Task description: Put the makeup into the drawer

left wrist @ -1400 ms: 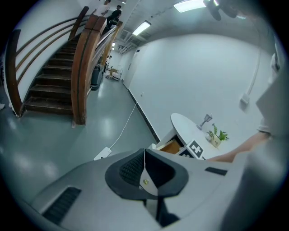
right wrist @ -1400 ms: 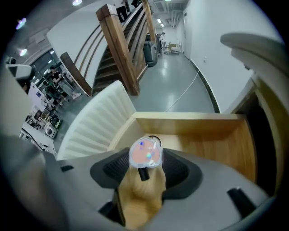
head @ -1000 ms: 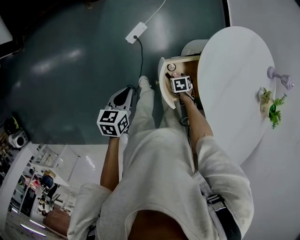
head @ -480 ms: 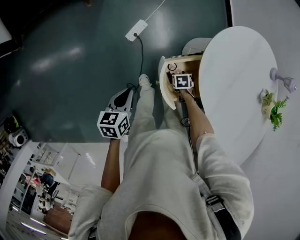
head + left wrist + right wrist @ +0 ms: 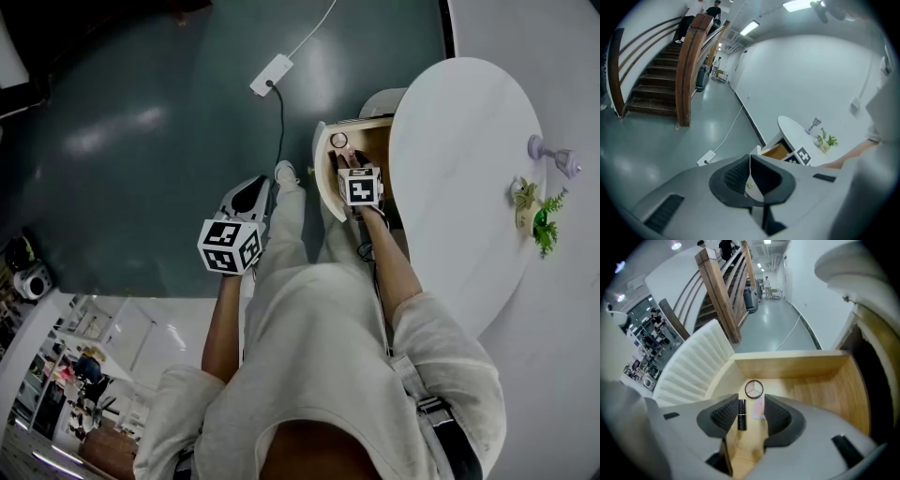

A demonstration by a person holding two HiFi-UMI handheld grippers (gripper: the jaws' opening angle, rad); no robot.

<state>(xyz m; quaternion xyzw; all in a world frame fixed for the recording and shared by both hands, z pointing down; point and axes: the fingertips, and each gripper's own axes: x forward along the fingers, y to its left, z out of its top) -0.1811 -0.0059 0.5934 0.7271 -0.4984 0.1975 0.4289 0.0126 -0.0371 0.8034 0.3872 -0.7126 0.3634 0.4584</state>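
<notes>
The wooden drawer point(image 5: 815, 380) stands pulled out under the white table point(image 5: 469, 169). On its floor lie a black lipstick point(image 5: 741, 414), a round compact point(image 5: 753, 389) and a small pink item point(image 5: 759, 408). My right gripper point(image 5: 751, 414) hangs above them, pointing steeply down. Its jaws have just been closing but stand apart, and nothing is pressed between the pads. In the head view it hovers over the drawer point(image 5: 328, 161), where the compact point(image 5: 338, 141) shows. My left gripper point(image 5: 246, 195) is shut and empty, held over the floor left of the person's legs.
The table carries a small plant point(image 5: 534, 211) and a lilac stand point(image 5: 553, 155). A power strip point(image 5: 272, 68) with its cable lies on the dark floor. The drawer's ribbed white front point(image 5: 693, 366) curves round its left side. A wooden staircase point(image 5: 689, 61) rises beyond.
My right gripper has lifted a little out of the drawer and drawn back toward the person. The makeup stays on the drawer floor. My left gripper has kept still.
</notes>
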